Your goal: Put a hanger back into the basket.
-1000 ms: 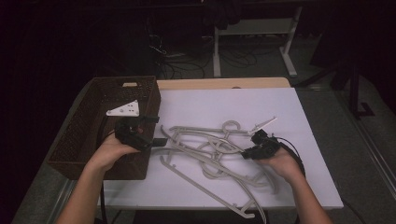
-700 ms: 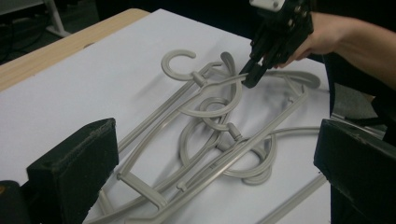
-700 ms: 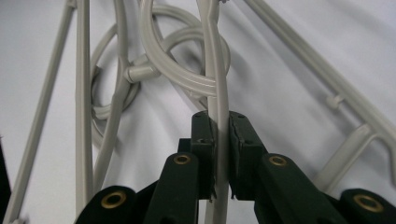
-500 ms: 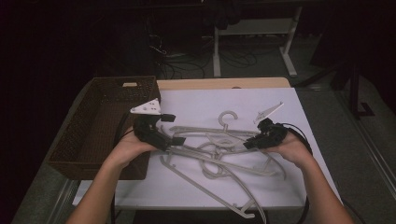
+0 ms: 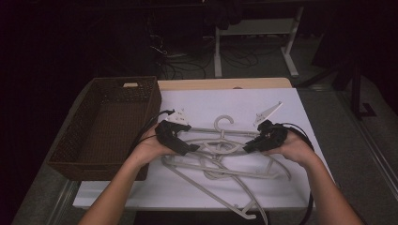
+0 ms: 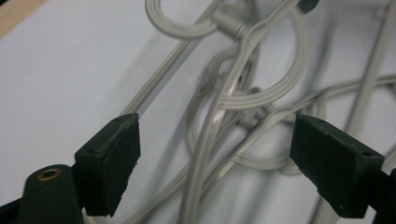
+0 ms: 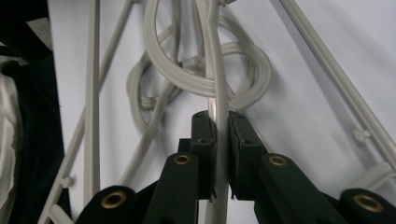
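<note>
Hangers (image 5: 220, 154) tangled, one in right hand-held gripper (image 5: 248, 146)

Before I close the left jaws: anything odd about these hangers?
Yes: the grey hangers lie tangled on the white table, hooks and arms interlocked. The right gripper clamps one arm, so lifting may drag the whole bunch.

Left gripper (image 5: 191, 149): jaws wide apart, just been closing, nothing pinched yet. Right gripper (image 5: 247, 147): jaws clamped tight. Both forearms in from below, the 2 grippers pointing inward.
</note>
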`<state>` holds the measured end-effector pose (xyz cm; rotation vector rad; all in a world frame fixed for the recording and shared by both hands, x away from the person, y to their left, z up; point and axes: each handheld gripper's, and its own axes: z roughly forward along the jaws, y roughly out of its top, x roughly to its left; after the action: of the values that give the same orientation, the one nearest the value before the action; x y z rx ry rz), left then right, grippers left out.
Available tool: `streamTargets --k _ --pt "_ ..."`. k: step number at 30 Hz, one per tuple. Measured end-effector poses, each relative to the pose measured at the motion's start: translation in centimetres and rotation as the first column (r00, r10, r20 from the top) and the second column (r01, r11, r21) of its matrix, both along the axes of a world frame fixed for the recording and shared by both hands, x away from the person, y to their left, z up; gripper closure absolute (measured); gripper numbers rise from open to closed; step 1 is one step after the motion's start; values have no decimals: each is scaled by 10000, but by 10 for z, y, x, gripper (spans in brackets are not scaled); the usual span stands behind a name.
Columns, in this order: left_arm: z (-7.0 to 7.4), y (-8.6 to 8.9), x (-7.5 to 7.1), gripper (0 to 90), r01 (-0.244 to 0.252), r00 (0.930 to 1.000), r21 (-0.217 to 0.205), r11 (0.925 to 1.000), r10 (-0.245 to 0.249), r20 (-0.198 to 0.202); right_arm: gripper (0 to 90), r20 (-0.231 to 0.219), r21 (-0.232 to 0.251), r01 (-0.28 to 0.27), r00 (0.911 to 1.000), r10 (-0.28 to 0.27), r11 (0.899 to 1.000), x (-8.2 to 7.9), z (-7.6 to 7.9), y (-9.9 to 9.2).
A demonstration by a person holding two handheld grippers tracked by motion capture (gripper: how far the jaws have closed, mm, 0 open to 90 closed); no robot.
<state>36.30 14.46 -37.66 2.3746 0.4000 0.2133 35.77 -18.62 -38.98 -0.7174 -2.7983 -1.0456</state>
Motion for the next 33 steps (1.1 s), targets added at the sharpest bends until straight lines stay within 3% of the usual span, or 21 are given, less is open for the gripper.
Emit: streamTargets --k 2,7,9,10,16,22,25,28,31,33 --pt "-3 -2 0 251 21 10000 148 9999 -22 94 811 -7 41 -119 9999 119 9999 0 1 1" --pt "-8 -4 -1 496 396 9990 666 9970 -408 167 811 -8 133 -317 9995 317 9994 0 3 4" --pt "-9 -5 -2 521 424 9989 709 9966 -438 183 811 -9 203 -367 9993 368 9991 0 3 4" --pt "-9 -6 -2 585 563 9981 753 9956 -580 206 811 -16 297 -479 9988 479 9984 0 4 6" --pt "-9 -9 -6 777 831 9961 873 9927 -853 215 811 -27 541 -703 9975 705 9961 1 7 10" --pt "-7 -8 -11 815 1400 9901 913 9859 -1381 -269 790 -91 404 -840 9964 844 9956 3 4 12" --pt "-3 -7 -14 821 1389 9900 728 9876 -1366 -351 762 -74 323 -787 9969 789 9964 4 3 12" --pt "2 -5 -16 822 1443 9889 693 9871 -1414 -456 594 221 473 -512 9985 502 9976 5 4 13" --pt "9 -4 -22 823 1344 9907 917 9867 -1317 -355 483 431 675 -220 9989 192 9975 6 10 13" --pt "18 1 -25 823 1272 9917 844 9883 -1250 -308 420 617 816 -34 9981 -16 9967 6 15 11"
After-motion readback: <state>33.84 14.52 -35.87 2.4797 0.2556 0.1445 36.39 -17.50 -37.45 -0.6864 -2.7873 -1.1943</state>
